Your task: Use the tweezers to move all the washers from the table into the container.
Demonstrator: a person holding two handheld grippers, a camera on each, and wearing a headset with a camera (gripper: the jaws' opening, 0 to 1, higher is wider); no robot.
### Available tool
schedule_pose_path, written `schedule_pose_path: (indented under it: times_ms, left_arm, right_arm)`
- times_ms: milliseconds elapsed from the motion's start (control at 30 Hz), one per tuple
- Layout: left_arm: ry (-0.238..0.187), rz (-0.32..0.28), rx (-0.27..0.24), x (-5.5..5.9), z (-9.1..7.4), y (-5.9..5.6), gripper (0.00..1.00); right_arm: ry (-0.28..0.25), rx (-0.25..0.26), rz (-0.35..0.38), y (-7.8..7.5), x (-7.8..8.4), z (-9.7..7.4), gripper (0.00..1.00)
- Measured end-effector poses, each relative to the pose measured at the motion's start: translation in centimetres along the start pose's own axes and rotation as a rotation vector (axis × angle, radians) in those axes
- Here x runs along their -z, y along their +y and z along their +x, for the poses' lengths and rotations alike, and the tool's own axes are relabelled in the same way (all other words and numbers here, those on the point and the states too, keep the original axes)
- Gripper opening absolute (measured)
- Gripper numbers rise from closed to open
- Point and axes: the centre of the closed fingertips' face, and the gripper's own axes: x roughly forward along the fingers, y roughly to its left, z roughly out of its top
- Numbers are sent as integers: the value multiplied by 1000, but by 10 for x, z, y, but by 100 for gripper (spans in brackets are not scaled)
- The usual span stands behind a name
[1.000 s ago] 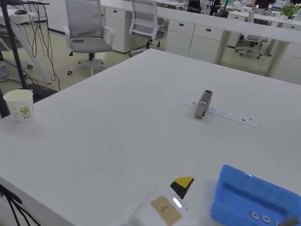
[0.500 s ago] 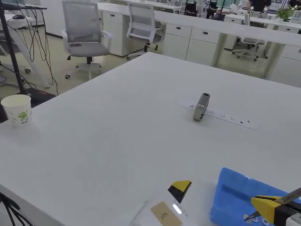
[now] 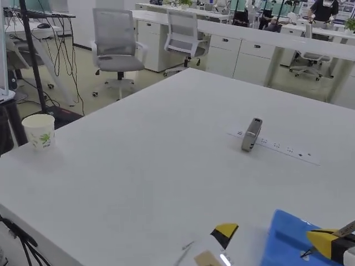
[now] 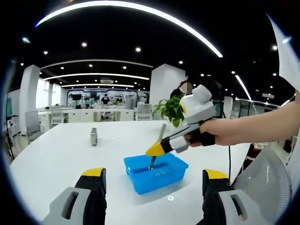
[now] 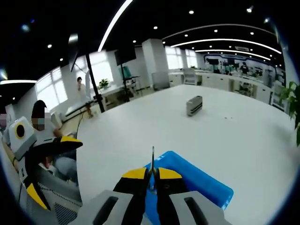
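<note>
The blue container (image 4: 140, 174) lies on the white table (image 4: 56, 154) in the left gripper view, with a few washers (image 4: 162, 173) inside it. One washer (image 4: 170, 198) lies on the table just in front of it. My right gripper (image 4: 157, 149), held in a hand, is shut on the tweezers (image 4: 156, 152), whose tip dips into the container. In the right gripper view the jaws (image 5: 152, 174) pinch the tweezers (image 5: 152, 159) above the container (image 5: 201, 185). My left gripper (image 4: 152, 178) stands open before the container, nothing between its fingers. The head view shows the container (image 3: 291, 238) at bottom right with the right gripper (image 3: 313, 239) over it.
A grey device (image 3: 251, 134) lies on a white power strip (image 3: 288, 149) in mid-table. A paper cup (image 3: 39, 131) stands near the left edge. Office chairs (image 3: 113, 44) and desks lie beyond the table. The left gripper (image 3: 224, 234) is low in the head view.
The head camera has tilted up, so the scene slid down. My right gripper with the tweezers came in from the right over the container and stays there.
</note>
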Motion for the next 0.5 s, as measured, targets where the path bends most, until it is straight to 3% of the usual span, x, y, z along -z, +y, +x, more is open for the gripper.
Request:
schedule_pose_path:
  times_ms: [267, 500]
  left_arm:
    - [4, 5, -5, 1, 0, 1, 85]
    - [8, 7, -5, 2, 0, 1, 85]
  right_arm:
    - [61, 19, -25, -14, 14, 15, 3]
    - [92, 13, -35, -16, 23, 25, 3]
